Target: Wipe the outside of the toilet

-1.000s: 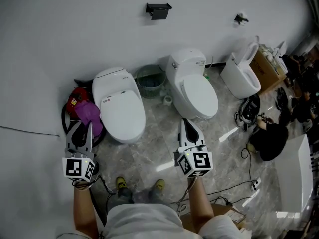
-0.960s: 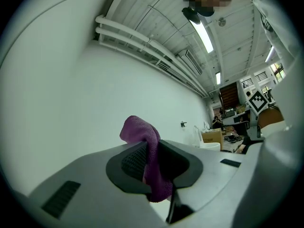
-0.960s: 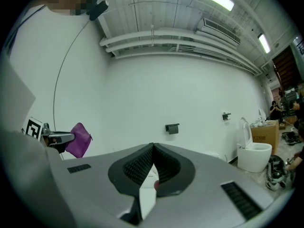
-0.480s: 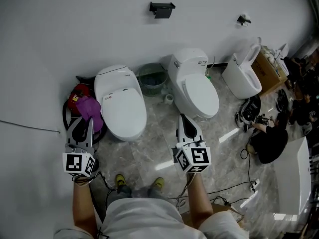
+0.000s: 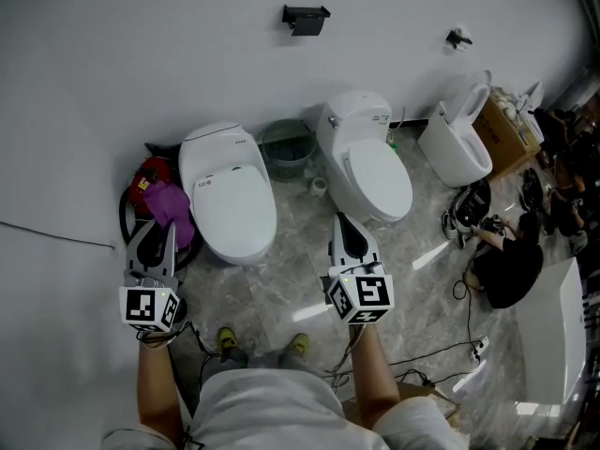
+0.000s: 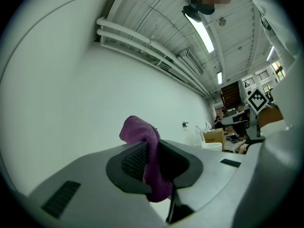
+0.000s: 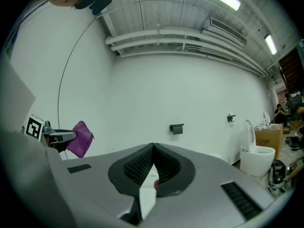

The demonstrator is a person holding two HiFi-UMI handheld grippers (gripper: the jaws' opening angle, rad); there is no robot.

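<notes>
Change since a second ago is small: both tools hang nearly where they were. The left tool (image 5: pixel 156 234) clamps the purple cloth (image 6: pixel 142 141) just beside the white toilet (image 5: pixel 228 195), not touching it. The right tool (image 5: pixel 345 231) is closed on nothing. So no wiping contact exists now.

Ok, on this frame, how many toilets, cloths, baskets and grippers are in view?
Toilets: 3 (left toilet, middle toilet, right toilet)
Cloths: 1 (purple cloth)
Baskets: 1 (green basket)
Grippers: 2 (left gripper, right gripper)
Total: 7
</notes>
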